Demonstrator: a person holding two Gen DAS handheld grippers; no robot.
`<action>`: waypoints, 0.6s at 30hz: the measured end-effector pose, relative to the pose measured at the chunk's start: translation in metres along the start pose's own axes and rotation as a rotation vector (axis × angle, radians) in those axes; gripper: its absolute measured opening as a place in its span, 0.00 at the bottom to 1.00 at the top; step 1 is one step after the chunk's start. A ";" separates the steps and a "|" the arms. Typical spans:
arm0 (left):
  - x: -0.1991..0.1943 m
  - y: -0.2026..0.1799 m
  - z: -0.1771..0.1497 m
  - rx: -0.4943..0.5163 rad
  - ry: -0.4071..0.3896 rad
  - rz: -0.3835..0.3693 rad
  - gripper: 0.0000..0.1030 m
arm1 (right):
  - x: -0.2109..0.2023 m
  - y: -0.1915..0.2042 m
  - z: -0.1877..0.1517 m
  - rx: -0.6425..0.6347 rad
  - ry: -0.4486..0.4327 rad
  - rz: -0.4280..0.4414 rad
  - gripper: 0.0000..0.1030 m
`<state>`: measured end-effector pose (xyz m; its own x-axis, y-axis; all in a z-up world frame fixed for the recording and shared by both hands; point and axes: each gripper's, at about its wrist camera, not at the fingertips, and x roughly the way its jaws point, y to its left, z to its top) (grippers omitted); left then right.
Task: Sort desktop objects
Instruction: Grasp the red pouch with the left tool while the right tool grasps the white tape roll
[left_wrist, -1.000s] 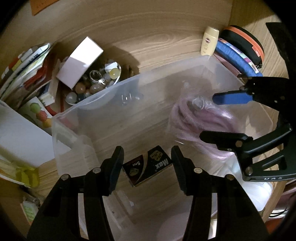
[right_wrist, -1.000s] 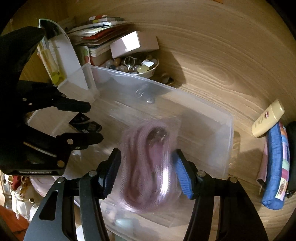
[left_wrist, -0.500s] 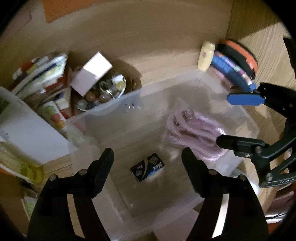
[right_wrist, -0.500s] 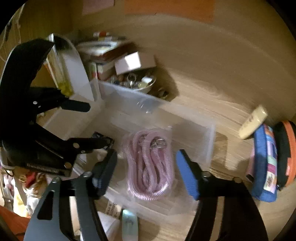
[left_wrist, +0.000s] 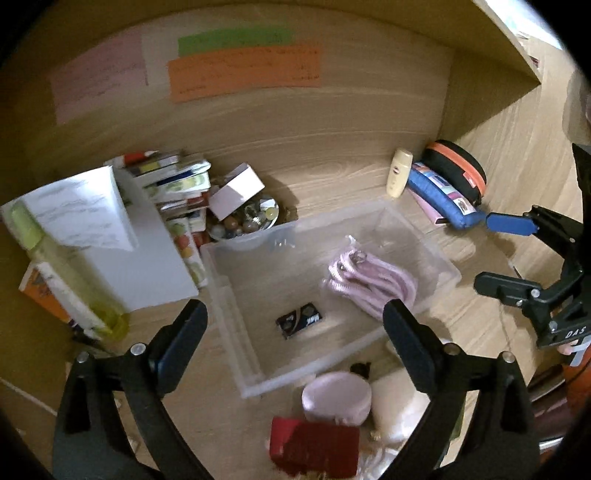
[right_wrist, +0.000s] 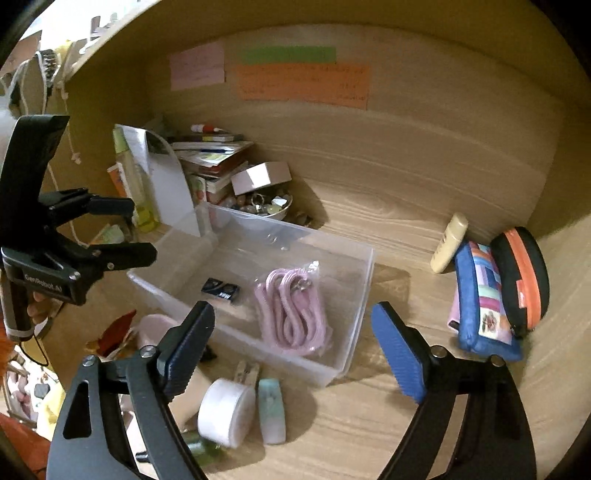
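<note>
Left wrist view: the left gripper hangs above the wooden surface with its jaws spread wide, holding nothing. Below it stands 1 clear plastic bin containing 2 things: 1 bagged pink coiled cord toward the right side and 1 small black box near the middle of the floor. Behind the bin sits 1 bowl of beads with 1 white box tilted on top. At right lie 1 cream bottle, 1 blue pouch and 1 black-and-orange case. The right gripper shows at the right edge, released, beside the bin.

Right wrist view: the right gripper is likewise wide open and empty, above the bin's near wall. The 2 items lie well apart inside. In front of the bin rest 1 white tape roll and 1 pale green clip. On the back wall hang 3 paper notes: 1 pink, 1 green, 1 orange.
</note>
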<state>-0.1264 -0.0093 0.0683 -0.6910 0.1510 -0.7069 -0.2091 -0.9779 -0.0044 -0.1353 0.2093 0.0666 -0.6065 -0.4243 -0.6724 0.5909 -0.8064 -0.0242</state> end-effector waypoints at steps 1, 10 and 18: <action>-0.003 -0.001 -0.004 0.000 -0.002 0.008 0.94 | -0.003 0.002 -0.003 -0.004 -0.003 -0.001 0.84; -0.021 0.004 -0.049 -0.015 0.009 0.027 0.94 | -0.012 0.018 -0.031 -0.014 0.007 0.006 0.84; -0.016 0.005 -0.088 -0.050 0.055 -0.011 0.94 | -0.006 0.032 -0.061 -0.012 0.030 0.018 0.84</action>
<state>-0.0559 -0.0290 0.0174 -0.6497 0.1547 -0.7443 -0.1807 -0.9824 -0.0466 -0.0803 0.2114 0.0245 -0.5793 -0.4263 -0.6947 0.6085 -0.7933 -0.0207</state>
